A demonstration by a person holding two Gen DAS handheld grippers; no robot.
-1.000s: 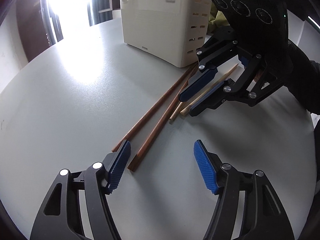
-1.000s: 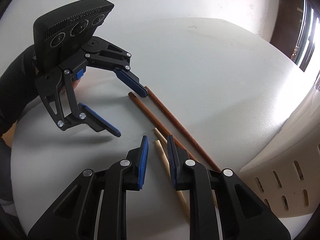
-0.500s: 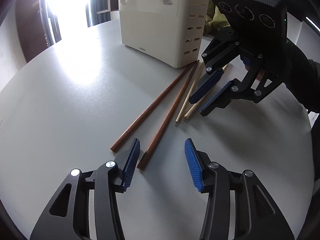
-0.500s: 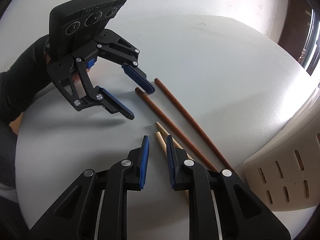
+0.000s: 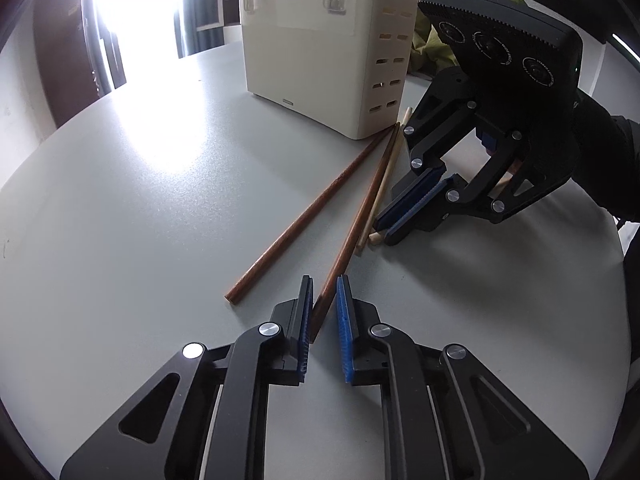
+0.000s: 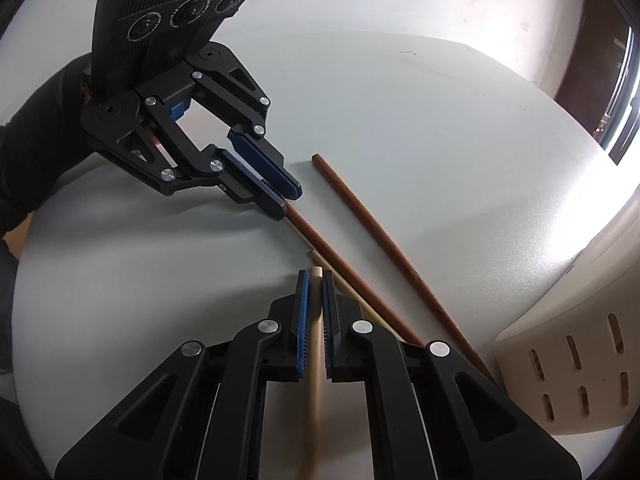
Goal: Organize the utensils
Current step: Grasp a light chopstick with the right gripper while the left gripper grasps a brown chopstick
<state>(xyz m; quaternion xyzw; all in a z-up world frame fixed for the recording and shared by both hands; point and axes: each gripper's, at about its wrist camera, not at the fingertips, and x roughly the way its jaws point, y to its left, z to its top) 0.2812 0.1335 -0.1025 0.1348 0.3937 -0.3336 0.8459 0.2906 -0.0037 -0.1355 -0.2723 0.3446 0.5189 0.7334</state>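
Observation:
Two dark brown chopsticks and two pale wooden chopsticks lie on the grey round table. My left gripper [image 5: 324,284] is shut on the near end of one dark brown chopstick [image 5: 360,216], which also shows in the right wrist view [image 6: 340,260]. The other dark brown chopstick [image 5: 312,208] lies free beside it. My right gripper [image 6: 316,276] is shut on one pale chopstick [image 6: 316,344]; in the left wrist view it [image 5: 384,232] sits at the pale chopsticks' near ends. The second pale chopstick [image 6: 360,300] lies beside it on the table.
A cream slotted utensil holder [image 5: 320,56] stands at the far side of the table [image 5: 120,220], with the chopsticks' far ends at its corner. It shows at the right edge in the right wrist view [image 6: 580,360]. A yellow-green cloth [image 5: 432,40] lies behind it.
Both grippers have closed: the left on the dark brown chopstick's end, the right on a pale chopstick. The left gripper moved forward over the stick's end.

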